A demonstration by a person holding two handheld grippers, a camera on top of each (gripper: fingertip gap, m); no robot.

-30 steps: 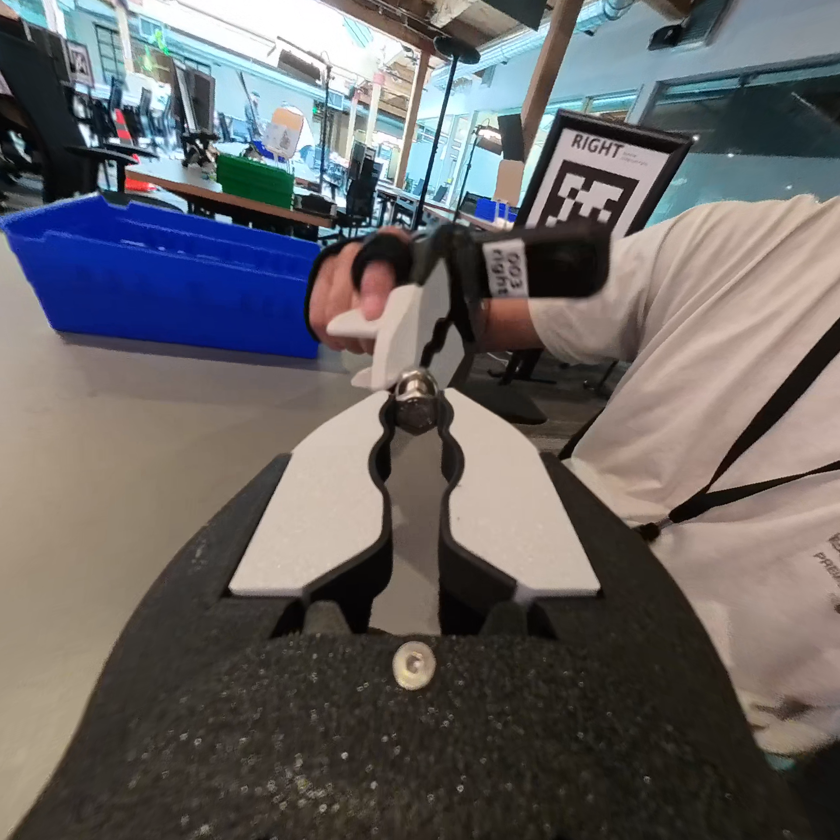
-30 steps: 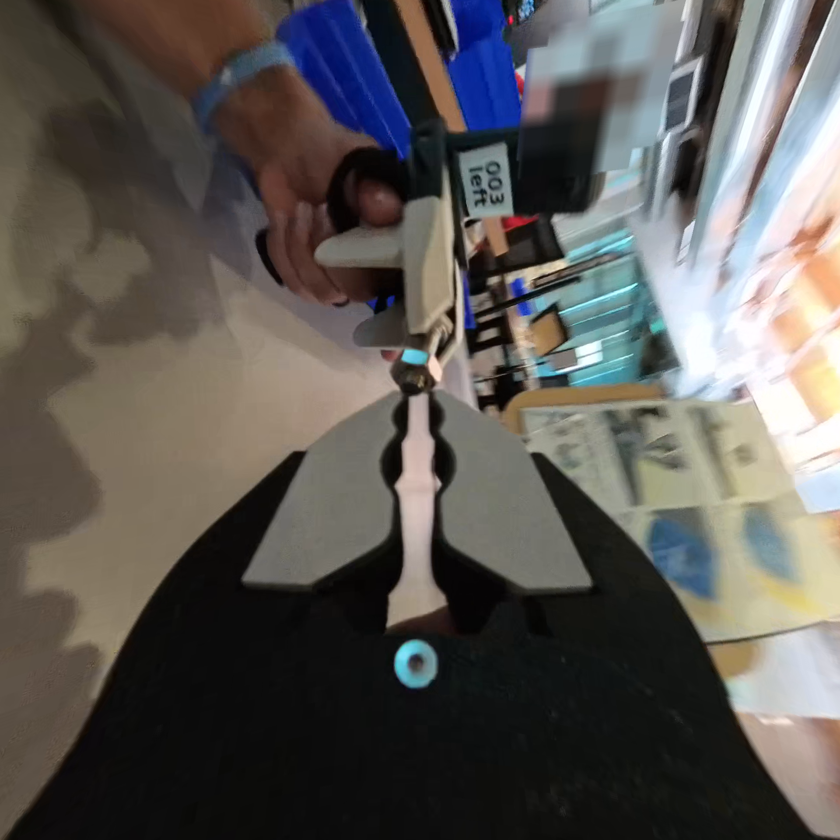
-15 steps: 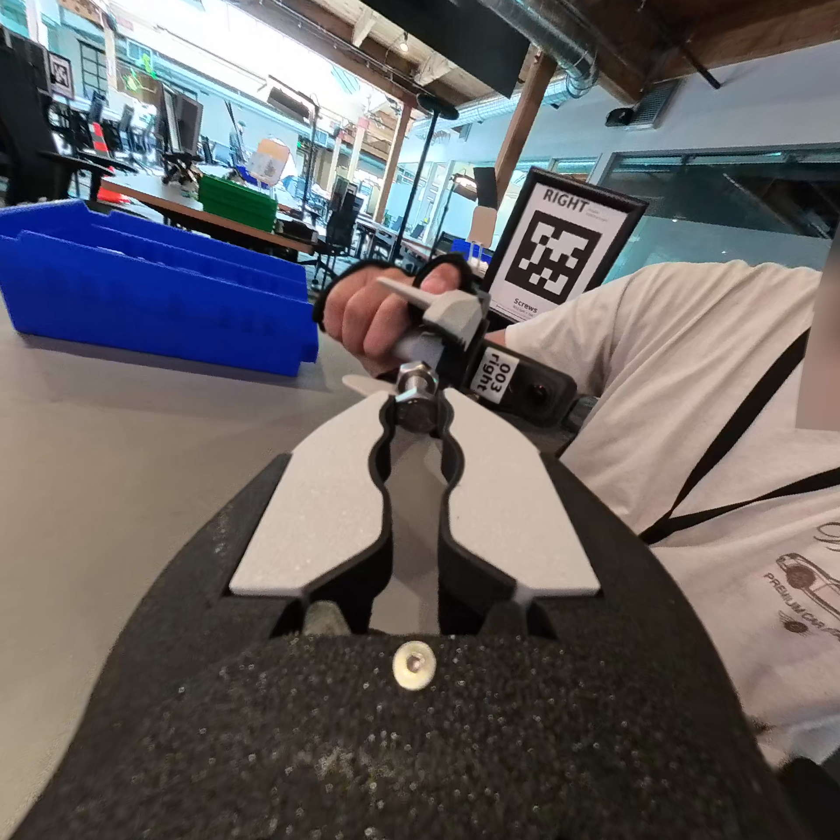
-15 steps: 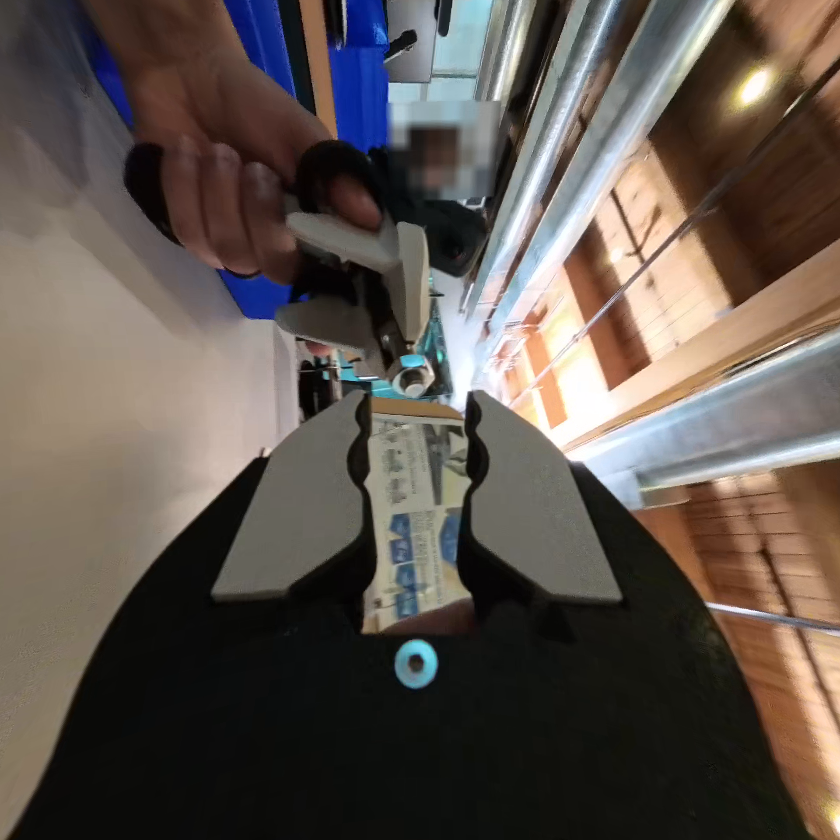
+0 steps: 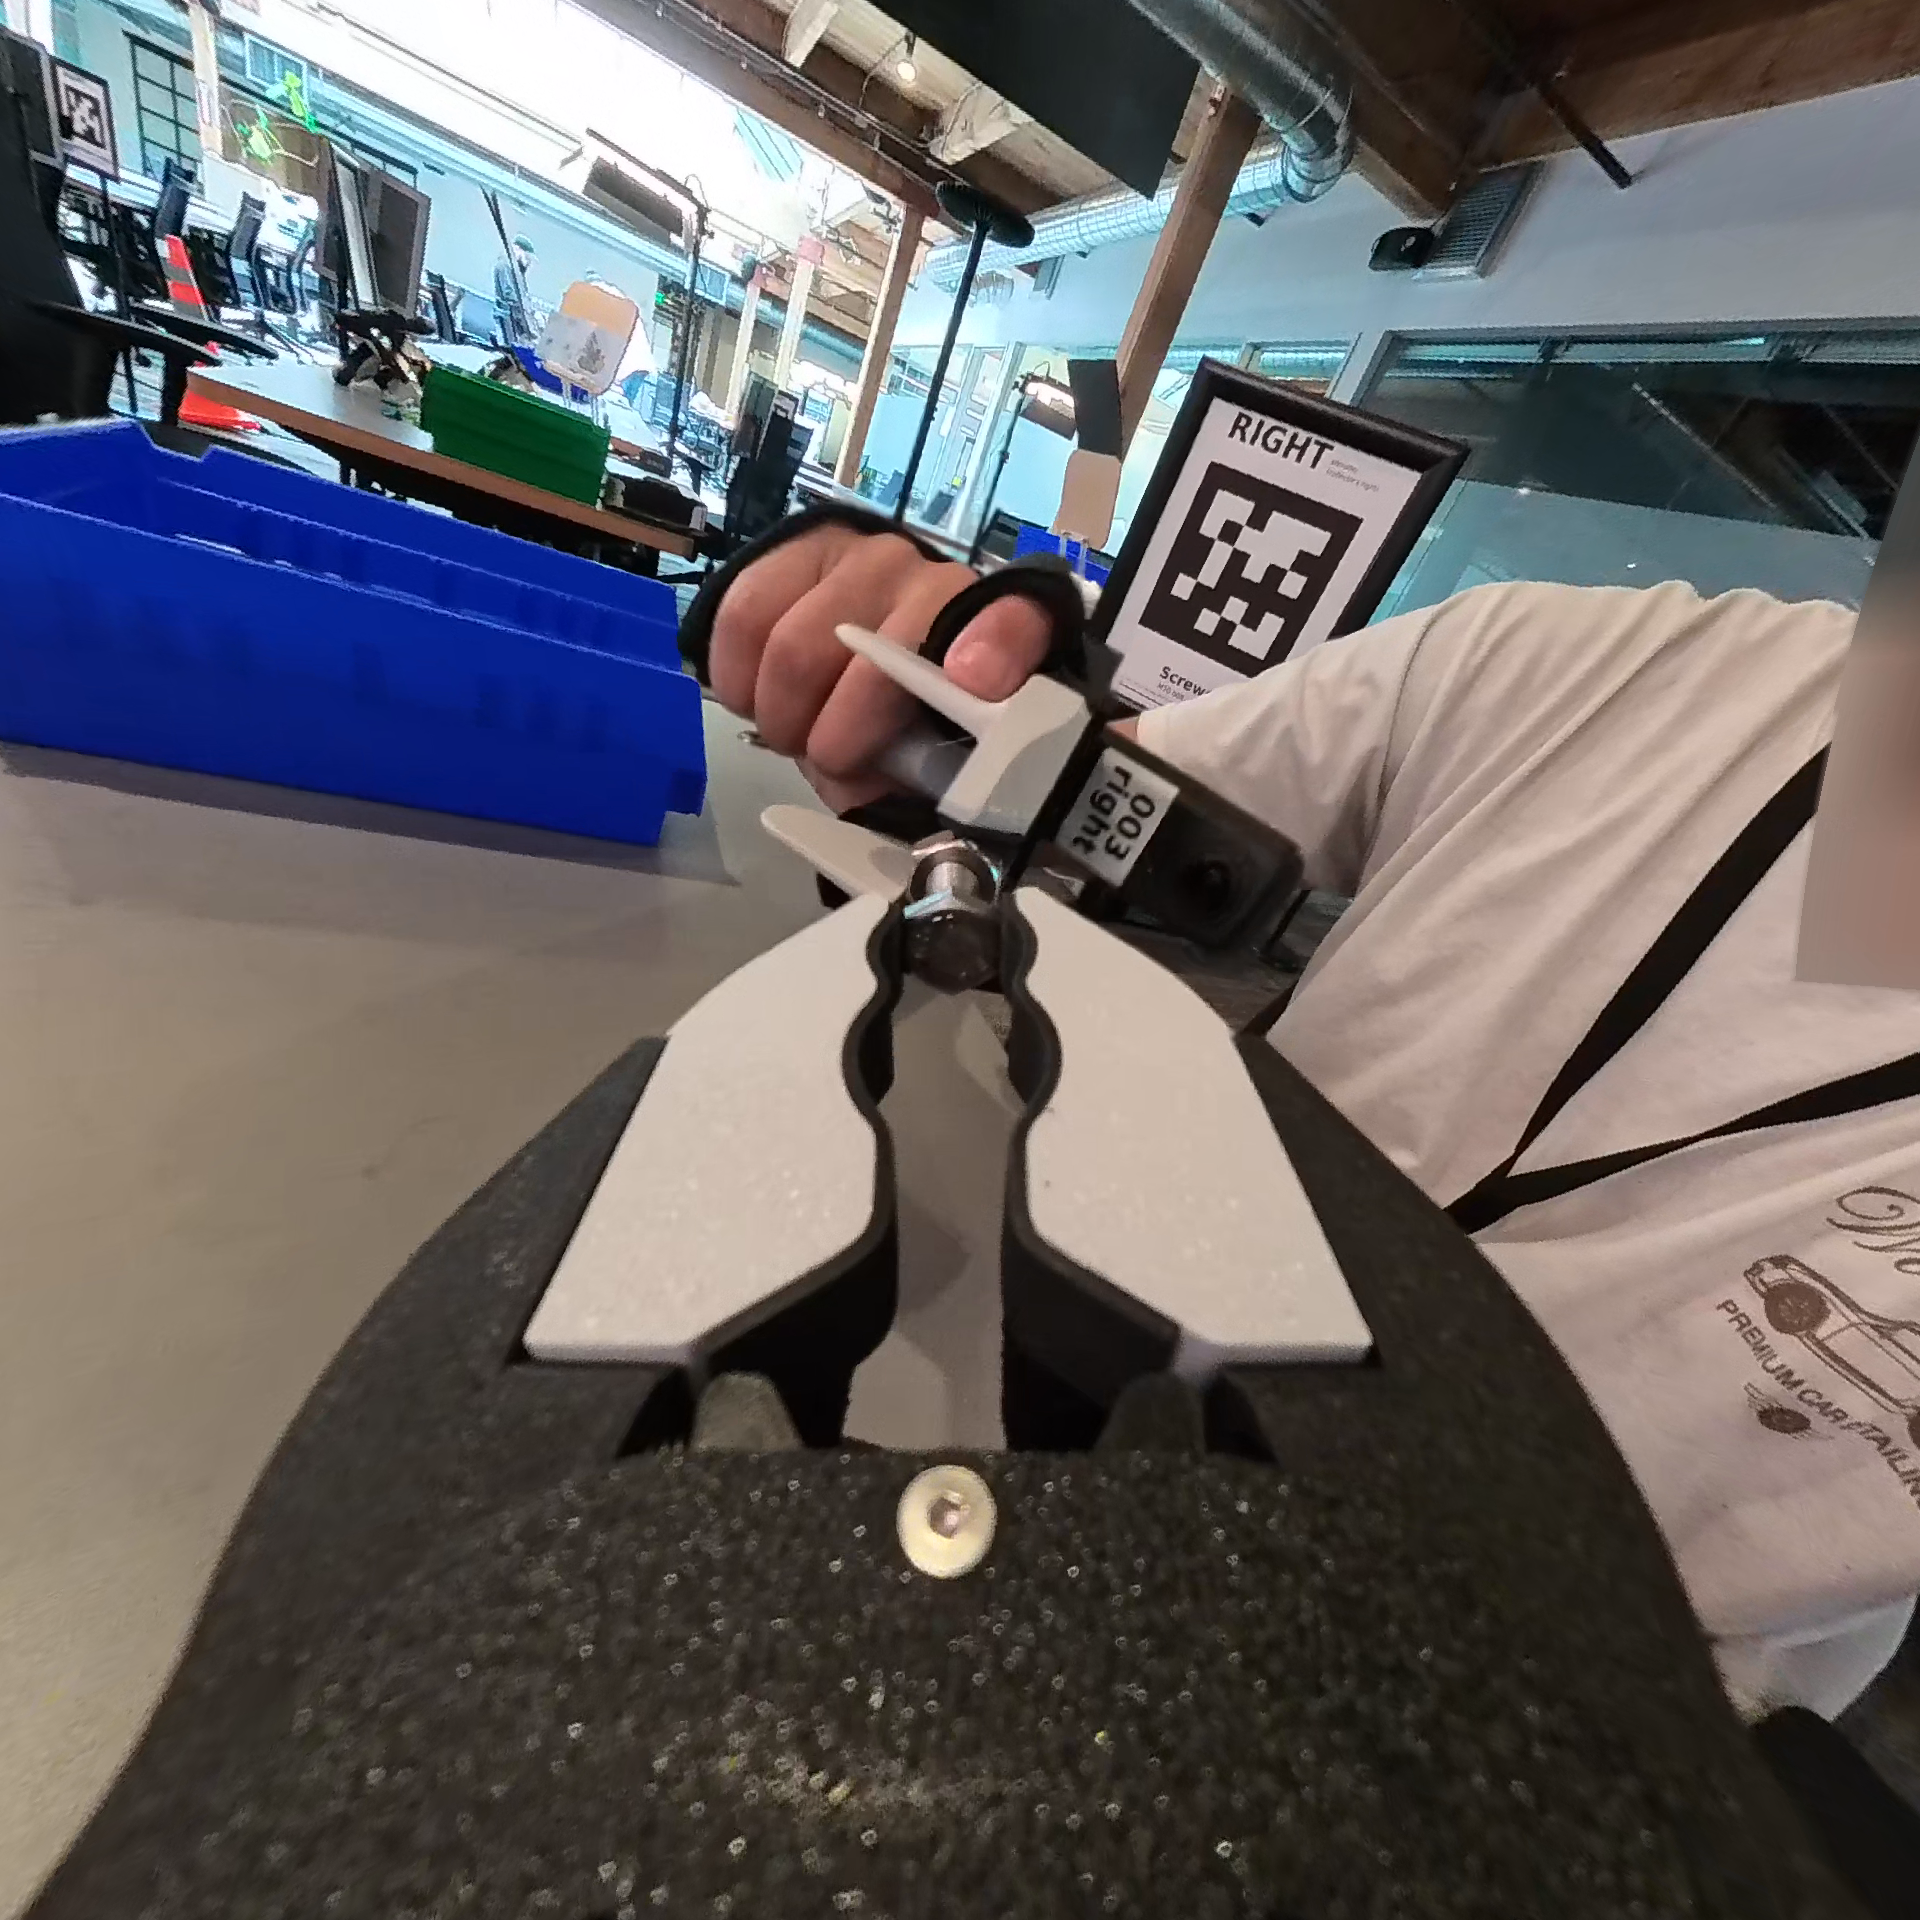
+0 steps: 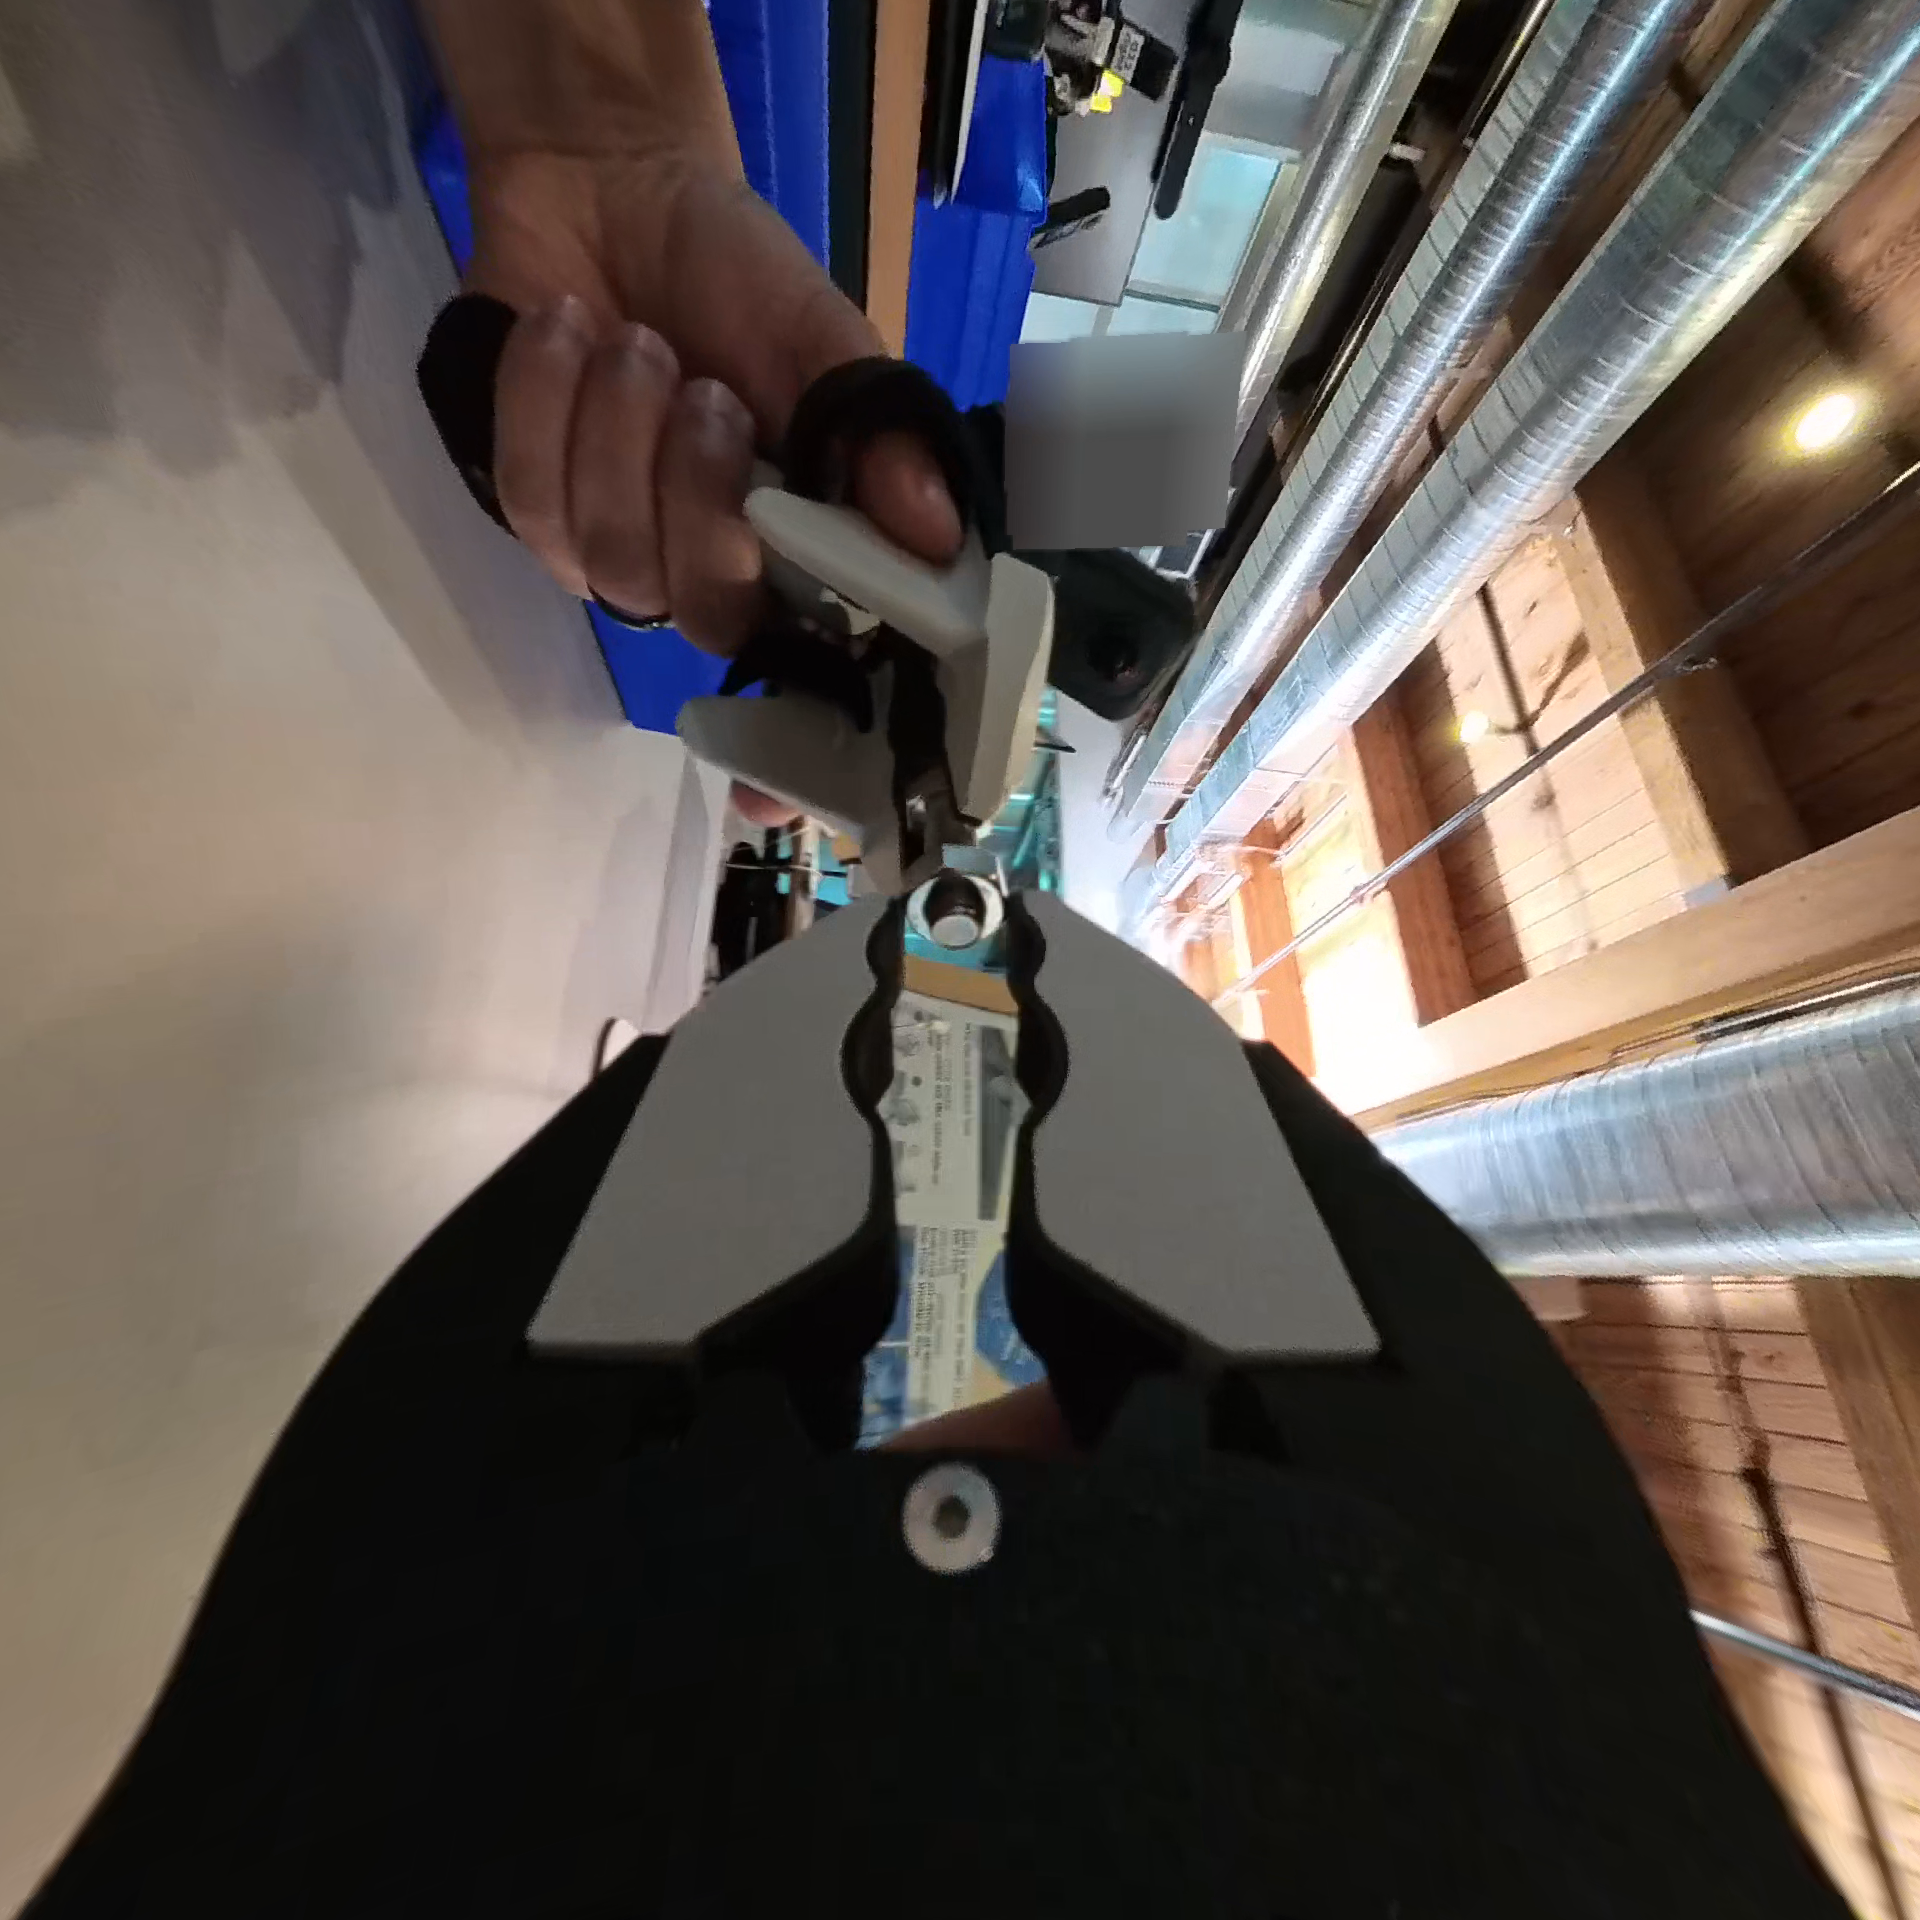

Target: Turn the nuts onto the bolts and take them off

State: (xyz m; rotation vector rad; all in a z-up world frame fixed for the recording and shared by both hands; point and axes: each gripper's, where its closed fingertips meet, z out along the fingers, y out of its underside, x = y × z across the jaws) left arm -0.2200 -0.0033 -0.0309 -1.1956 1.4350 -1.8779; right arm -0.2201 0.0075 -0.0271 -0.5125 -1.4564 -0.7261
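In the left wrist view my left gripper (image 5: 948, 925) is shut on the hex head of a steel bolt (image 5: 948, 956), held above the grey table (image 5: 312, 1091). A nut (image 5: 951, 878) sits on the bolt's shaft just past my fingertips. The right gripper (image 5: 987, 847), held by a hand, meets the nut from the far side. In the right wrist view my right gripper (image 6: 951, 920) has its tips closed against the nut (image 6: 956, 904), with the bolt's end showing in the nut's middle. The left gripper (image 6: 925, 831) shows behind it, held by the other hand.
A blue bin (image 5: 312, 675) stands on the table at the left. A black-framed sign with a square marker (image 5: 1268, 551) stands behind the right hand. The person's white shirt (image 5: 1558, 883) fills the right side. Green bins (image 5: 514, 426) sit on a far table. The grippers are tip to tip, or close to it.
My right gripper opened, rolled around the bolt's axis, then narrowed onto the nut again. My left gripper kept its hold on the bolt's head.
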